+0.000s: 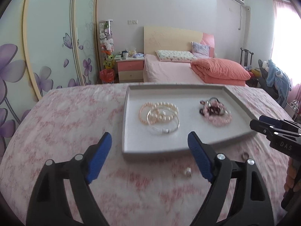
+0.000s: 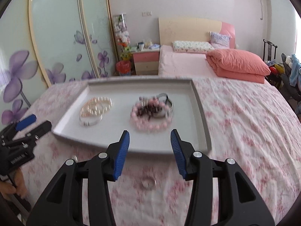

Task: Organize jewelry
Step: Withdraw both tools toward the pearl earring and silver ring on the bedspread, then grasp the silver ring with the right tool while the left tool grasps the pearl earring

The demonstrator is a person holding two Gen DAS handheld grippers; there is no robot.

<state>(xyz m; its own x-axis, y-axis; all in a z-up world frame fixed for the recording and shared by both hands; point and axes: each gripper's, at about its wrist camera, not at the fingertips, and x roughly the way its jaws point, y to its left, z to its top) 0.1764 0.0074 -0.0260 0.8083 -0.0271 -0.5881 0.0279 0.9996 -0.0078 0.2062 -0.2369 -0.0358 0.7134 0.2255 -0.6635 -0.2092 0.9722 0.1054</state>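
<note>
Fingers [image 2: 122,150] of the right gripper [image 2: 150,150] are spread and empty above what appears to be a small silver ring [image 2: 148,183] on the pink floral bedspread [image 2: 244,131], just short of the grey rectangular tray [image 2: 199,101]; descend squarely, straddle it, close gently.

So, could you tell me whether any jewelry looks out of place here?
Yes. Two small pieces lie on the bedspread in front of the tray, not in it: a ring below the right gripper and a blurred roundish piece near the left gripper. The bracelets sit inside the tray.
</note>
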